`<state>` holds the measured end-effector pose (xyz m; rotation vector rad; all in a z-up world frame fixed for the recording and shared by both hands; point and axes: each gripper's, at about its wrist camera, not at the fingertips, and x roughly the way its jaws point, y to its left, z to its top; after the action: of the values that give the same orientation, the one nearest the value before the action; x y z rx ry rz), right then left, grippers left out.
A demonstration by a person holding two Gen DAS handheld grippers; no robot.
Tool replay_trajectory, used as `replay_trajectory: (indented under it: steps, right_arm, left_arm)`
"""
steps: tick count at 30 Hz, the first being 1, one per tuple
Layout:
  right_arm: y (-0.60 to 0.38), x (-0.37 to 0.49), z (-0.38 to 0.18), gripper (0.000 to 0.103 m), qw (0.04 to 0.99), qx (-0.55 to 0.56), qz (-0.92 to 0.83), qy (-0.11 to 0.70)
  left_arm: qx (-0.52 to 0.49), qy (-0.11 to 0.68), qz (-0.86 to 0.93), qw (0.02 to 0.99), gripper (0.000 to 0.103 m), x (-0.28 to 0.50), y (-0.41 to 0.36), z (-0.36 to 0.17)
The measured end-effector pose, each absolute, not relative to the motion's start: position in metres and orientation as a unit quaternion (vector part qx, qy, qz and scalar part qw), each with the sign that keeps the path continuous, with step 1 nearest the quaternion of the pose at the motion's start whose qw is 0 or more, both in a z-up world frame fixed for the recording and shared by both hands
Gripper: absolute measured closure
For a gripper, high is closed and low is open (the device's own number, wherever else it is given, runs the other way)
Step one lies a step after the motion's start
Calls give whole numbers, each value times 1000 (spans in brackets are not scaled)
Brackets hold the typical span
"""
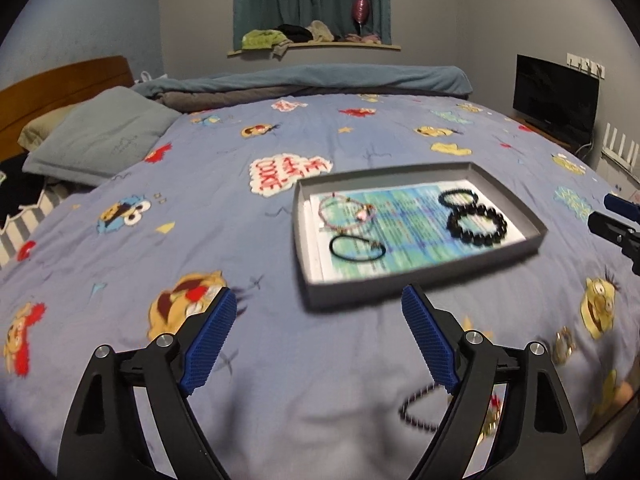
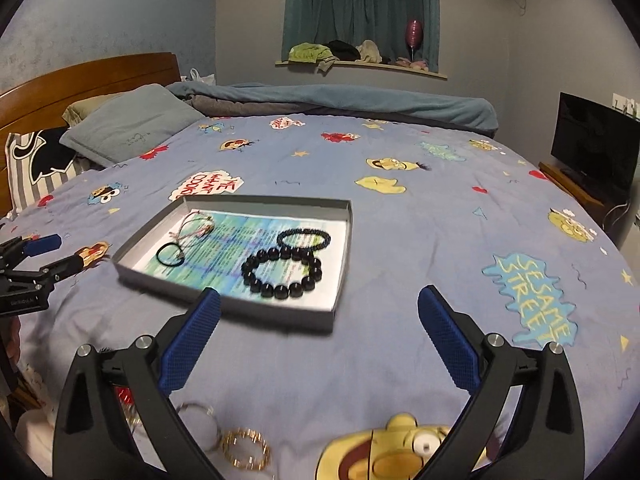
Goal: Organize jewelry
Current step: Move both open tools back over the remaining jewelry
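A grey shallow tray (image 1: 516,196) (image 2: 344,256) lies on the bed, lined with a printed sheet. In it are a large black bead bracelet (image 1: 478,224) (image 2: 282,274), a small dark bracelet (image 1: 458,198) (image 2: 304,238), a pink string bracelet (image 1: 346,210) (image 2: 196,224) and a black cord loop (image 1: 356,248) (image 2: 170,256). My left gripper (image 1: 320,336) is open and empty above the bedspread, near a dark bead bracelet (image 1: 418,408) on the bed. My right gripper (image 2: 320,340) is open and empty just before the tray. A gold bracelet (image 2: 246,450) and a thin ring bracelet (image 2: 200,412) lie below it.
The blue cartoon bedspread (image 1: 240,232) (image 2: 420,240) covers the bed. Pillows (image 1: 104,136) and a wooden headboard (image 1: 60,80) are at the left, a folded blanket (image 1: 320,80) at the far edge, a TV (image 1: 556,96) at the right. More gold jewelry (image 1: 564,344) lies at the bed's right.
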<state>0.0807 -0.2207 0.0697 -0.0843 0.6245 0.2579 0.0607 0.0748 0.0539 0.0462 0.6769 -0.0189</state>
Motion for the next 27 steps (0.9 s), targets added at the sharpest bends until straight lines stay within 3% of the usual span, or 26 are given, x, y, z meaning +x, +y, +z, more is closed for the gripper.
replay_trajectory:
  steps: [12,27]
  right_arm:
    - [-223,40,46,6,934,-21,140,329]
    - [-233,17,0,6,936,-41,122,328]
  left_arm:
    - [1,347,-37,937,18,11,68,34]
    - [27,329,-85,940,18,-18,4,5]
